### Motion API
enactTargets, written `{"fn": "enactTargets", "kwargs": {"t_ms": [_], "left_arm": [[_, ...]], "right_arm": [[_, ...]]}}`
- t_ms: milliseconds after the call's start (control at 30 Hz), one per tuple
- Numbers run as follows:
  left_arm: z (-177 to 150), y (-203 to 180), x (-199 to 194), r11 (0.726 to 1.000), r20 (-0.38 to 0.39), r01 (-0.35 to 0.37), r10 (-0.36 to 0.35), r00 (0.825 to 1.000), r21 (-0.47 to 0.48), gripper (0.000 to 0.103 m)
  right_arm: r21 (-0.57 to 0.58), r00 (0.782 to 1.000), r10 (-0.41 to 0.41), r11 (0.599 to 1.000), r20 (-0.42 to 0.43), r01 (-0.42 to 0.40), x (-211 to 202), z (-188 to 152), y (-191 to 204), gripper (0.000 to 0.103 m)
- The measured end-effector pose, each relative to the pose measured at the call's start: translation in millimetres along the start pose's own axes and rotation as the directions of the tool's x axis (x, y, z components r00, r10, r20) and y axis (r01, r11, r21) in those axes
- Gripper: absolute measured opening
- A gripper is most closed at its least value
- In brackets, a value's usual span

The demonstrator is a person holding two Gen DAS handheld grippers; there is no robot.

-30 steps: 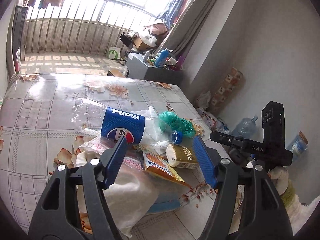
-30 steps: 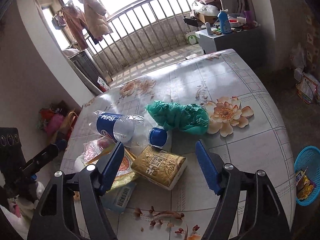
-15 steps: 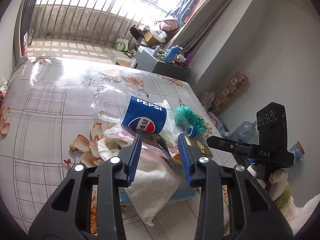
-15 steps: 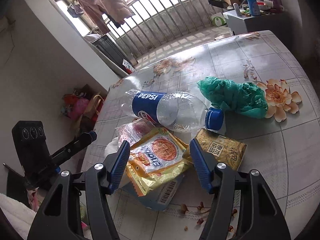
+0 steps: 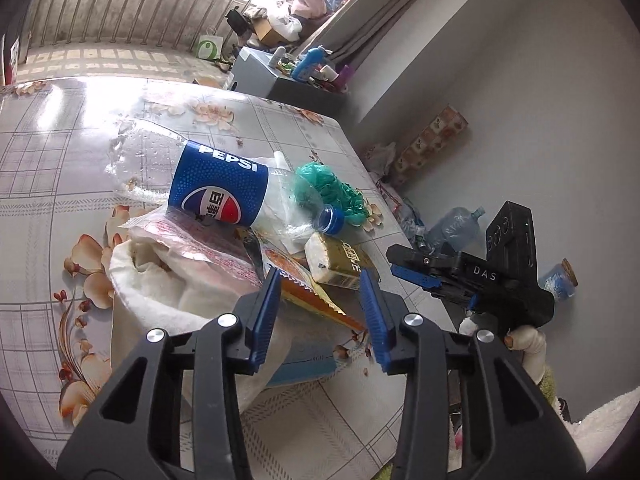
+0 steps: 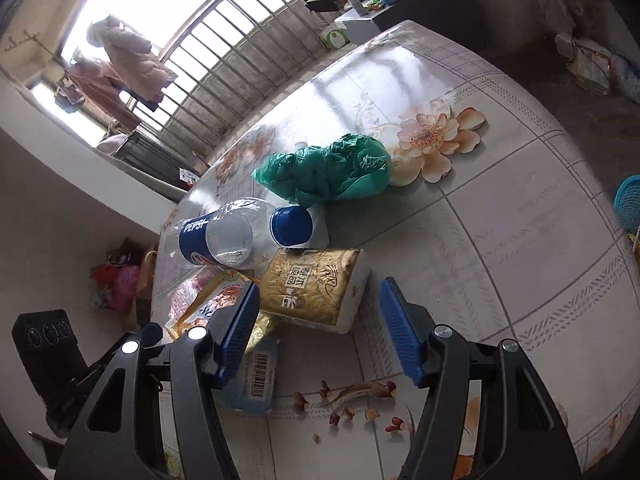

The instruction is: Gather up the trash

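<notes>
A pile of trash lies on the floral table (image 5: pixel 48 184): an empty Pepsi bottle (image 5: pixel 216 188) (image 6: pixel 216 232), a green plastic bag (image 5: pixel 332 188) (image 6: pixel 328 168), a gold tissue pack (image 5: pixel 344 260) (image 6: pixel 312 288), an orange snack wrapper (image 5: pixel 304 292) (image 6: pixel 216 308), a white cloth with a clear bag (image 5: pixel 168 280) and a blue box (image 6: pixel 256 376). My left gripper (image 5: pixel 320 300) is open just above the snack wrapper. My right gripper (image 6: pixel 320 312) is open around the near end of the tissue pack. The other hand's gripper shows in the left wrist view (image 5: pixel 472 276).
Nut shells (image 6: pixel 352 404) lie on the table near my right gripper. A blue basket (image 6: pixel 628 204) stands on the floor past the table's right edge. A grey cabinet with bottles (image 5: pixel 296 80) stands beyond the table. A water jug (image 5: pixel 456 228) sits on the floor.
The left gripper narrowed half a second ago and has opened wider again, closer over the wrapper. The right gripper has swung right and moved in around the tissue pack.
</notes>
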State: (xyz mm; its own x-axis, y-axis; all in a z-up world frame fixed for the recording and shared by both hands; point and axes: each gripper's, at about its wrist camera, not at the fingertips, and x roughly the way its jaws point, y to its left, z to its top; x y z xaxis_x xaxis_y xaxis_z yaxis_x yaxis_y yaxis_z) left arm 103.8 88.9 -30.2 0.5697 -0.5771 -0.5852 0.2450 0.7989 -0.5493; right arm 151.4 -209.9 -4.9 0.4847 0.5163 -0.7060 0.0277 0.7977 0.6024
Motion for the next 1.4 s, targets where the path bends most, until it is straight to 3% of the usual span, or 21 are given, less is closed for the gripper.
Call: {"fn": "enactTargets", "kwargs": {"t_ms": [233,333,467,600,767,900,1033,1167,1233,1300,1367,1400], "left_arm": [[0.7,10.3,14.9,0.995,-0.062,-0.07,0.065,0.996,-0.073,0.04],[0.9,14.3,20.9,0.992,-0.082,-0.061,0.052,0.995,-0.112,0.041],[3.6,14.1,20.1,0.989,-0.069,-0.041,0.031,0.997,-0.14,0.046],[6.2,12.7,23.4,0.985,-0.061,-0.08,0.071,0.996,-0.151,0.045],[5.6,12.1,25.9,0.982,-0.072,-0.127,0.118,0.99,-0.138,0.034],[4.3,14.3,26.3,0.981,-0.076,-0.135,0.126,0.989,-0.14,0.027],[1.3,12.7,23.2,0.982,-0.074,-0.146,0.138,0.988,-0.121,0.024],[-1.4,10.3,20.4,0.984,-0.07,-0.147,0.14,0.988,-0.101,0.019],[-3.6,8.6,19.4,0.985,-0.069,-0.146,0.14,0.988,-0.093,0.017],[-7.4,7.4,18.7,0.987,-0.074,-0.139,0.134,0.988,-0.082,0.007],[-11.0,6.1,17.8,0.988,-0.078,-0.139,0.133,0.988,-0.07,0.007],[-12.2,5.2,17.6,0.989,-0.081,-0.138,0.132,0.988,-0.062,0.007]], "right_arm": [[0.15,0.999,0.044,0.988,-0.025,-0.04,10.0,0.3,-30.0,0.062],[0.183,0.997,0.063,0.982,-0.045,-0.054,20.0,-0.4,-32.9,0.062],[0.225,0.992,0.102,0.971,-0.072,-0.083,33.2,-3.4,-36.0,0.062],[0.237,0.99,0.121,0.966,-0.069,-0.102,39.0,-4.2,-31.6,0.062],[0.242,0.983,0.154,0.962,-0.098,-0.126,47.8,-6.3,-23.7,0.063],[0.154,0.994,0.07,0.986,-0.088,-0.055,42.5,-5.5,-13.8,0.063],[0.003,0.996,-0.085,0.996,-0.024,0.085,30.8,-1.8,-1.0,0.063],[-0.08,0.998,-0.062,0.995,-0.015,0.06,32.1,13.7,11.2,0.064],[-0.099,0.994,-0.108,0.989,-0.011,0.106,41.1,21.8,14.2,0.064],[-0.115,0.991,-0.136,0.984,0.0,0.135,48.6,27.2,15.2,0.059],[-0.12,0.99,-0.138,0.983,-0.017,0.135,55.3,26.2,13.7,0.041],[-0.11,0.993,-0.119,0.987,-0.022,0.116,55.6,24.4,12.9,0.037]]}}
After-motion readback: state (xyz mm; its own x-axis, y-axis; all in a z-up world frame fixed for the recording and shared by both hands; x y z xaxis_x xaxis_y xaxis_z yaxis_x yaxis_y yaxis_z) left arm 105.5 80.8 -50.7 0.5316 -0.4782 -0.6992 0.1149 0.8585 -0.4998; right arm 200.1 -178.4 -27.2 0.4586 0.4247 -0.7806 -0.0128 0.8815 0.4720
